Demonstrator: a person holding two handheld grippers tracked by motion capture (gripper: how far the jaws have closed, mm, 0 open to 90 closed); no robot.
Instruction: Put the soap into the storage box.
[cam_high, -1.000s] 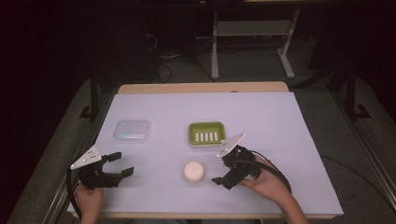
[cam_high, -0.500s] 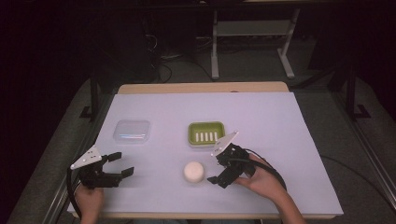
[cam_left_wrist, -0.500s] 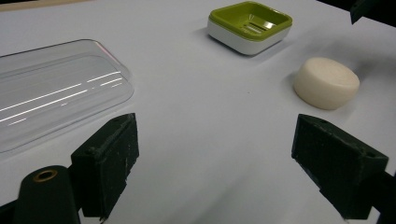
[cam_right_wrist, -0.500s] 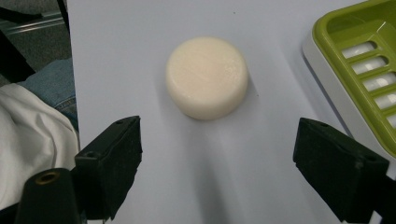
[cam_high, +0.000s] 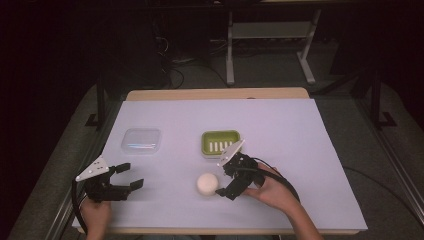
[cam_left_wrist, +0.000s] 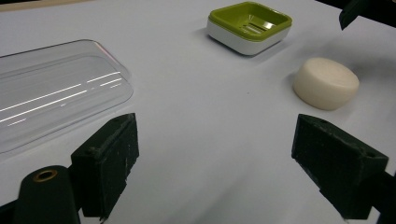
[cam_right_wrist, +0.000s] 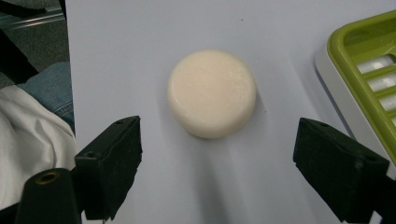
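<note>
My right gripper, held in my right hand, hovers low near the front edge of the table, a little right of centre, its jaws spread wide and holding nothing. In the right gripper view the round cream-white bar of soap lies flat on the white paper-covered table just ahead of the gap between the two black jaws, not touching either one. Seen from the high view, the soap sits just left of that gripper, with bare surface all round it and nothing between it and the jaws.

Just beyond the gripper, towards the middle of the table, stands the square green soap dish with a slotted white insert; in the right gripper view its green rim lies close to the right of the soap, apart from it.

My left gripper, in my left hand, rests near the front left corner, jaws likewise open and empty. In the left gripper view the clear rectangular plastic lid lies just beyond its left jaw, well apart from the soap and dish farther off. In the high view the lid sits left of the dish, towards the left edge.
</note>
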